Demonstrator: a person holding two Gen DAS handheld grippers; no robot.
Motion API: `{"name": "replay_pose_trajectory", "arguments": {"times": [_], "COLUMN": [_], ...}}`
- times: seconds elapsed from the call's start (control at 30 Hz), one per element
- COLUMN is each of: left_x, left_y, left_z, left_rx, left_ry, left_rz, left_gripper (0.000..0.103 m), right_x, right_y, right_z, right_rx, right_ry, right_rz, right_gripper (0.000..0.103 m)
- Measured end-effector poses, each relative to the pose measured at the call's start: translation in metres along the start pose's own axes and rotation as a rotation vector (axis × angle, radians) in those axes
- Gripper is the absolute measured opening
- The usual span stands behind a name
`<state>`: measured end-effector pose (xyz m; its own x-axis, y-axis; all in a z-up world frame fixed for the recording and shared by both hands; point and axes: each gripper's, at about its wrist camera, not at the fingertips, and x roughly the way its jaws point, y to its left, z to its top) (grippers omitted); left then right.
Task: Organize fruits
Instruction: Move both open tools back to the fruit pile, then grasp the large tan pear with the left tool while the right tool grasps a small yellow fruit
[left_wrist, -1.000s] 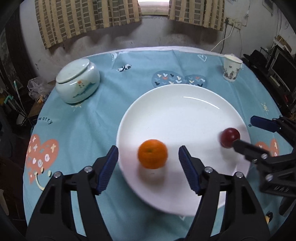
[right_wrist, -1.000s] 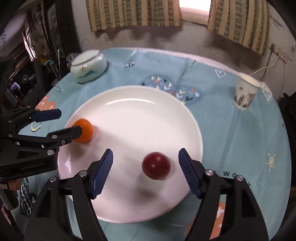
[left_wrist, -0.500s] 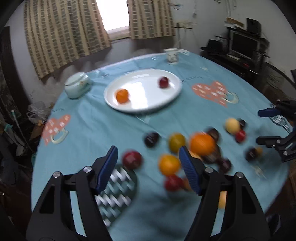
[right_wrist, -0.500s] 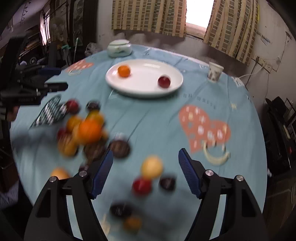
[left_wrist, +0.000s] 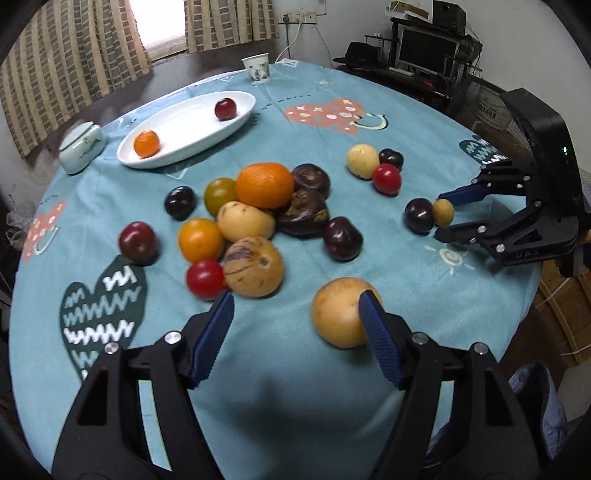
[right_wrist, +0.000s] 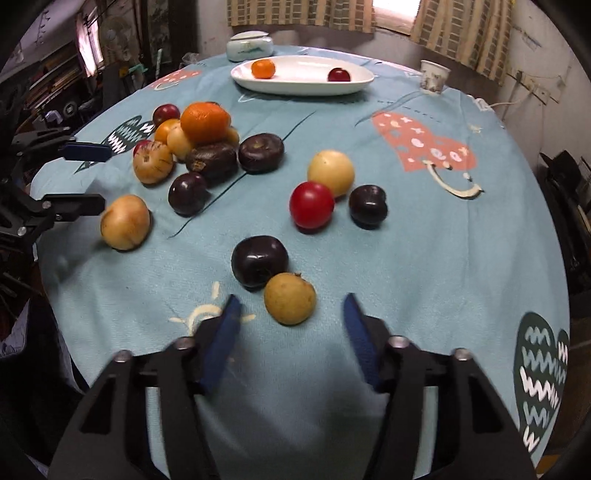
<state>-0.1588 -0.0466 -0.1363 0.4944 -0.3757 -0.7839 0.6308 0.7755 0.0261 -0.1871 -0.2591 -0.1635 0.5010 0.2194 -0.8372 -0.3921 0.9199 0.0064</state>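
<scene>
Left wrist view alone shows the right gripper (left_wrist: 443, 216) from the side, jaws just closing around a small round yellow fruit (left_wrist: 443, 211) on the blue tablecloth (left_wrist: 388, 266), not squeezing. Left gripper (left_wrist: 297, 312) jaws apart, empty.

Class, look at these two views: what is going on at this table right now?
A person is sorting fruit with a handheld tool in each hand. A white plate at the far side already holds a small orange and a red plum; the rest lie loose on the blue tablecloth. The right tool, jaws just closing but not yet gripping, frames a small yellow-brown fruit. The left tool is open, one finger in front of a large yellow fruit.
</scene>
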Motion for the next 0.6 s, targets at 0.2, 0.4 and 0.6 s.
{"name": "replay_pose_trajectory", "arguments": {"times": [0.2,0.4,0.6], "left_x": [0.005,0.023,0.032], "left_y": [-0.016,-0.026,-0.029], "left_z": [0.004,0.003,0.001], "left_rx": [0.032,0.035,0.026], "left_ry": [0.021,0.073,0.087], "left_rz": [-0.030,-0.025,-0.006], "left_gripper": [0.072,0.072,0.056], "right_x": [0.000,0.000,-0.001], "right_y": [-0.004,-0.005,-0.007], "right_z": [-0.002,-0.004,-0.005], "right_rx": [-0.011,-0.020,-0.011], "right_ry": [-0.018,-0.035,-0.047], "right_rz": [0.039,0.047,0.052], "right_gripper": [0.030,0.029,0.029]}}
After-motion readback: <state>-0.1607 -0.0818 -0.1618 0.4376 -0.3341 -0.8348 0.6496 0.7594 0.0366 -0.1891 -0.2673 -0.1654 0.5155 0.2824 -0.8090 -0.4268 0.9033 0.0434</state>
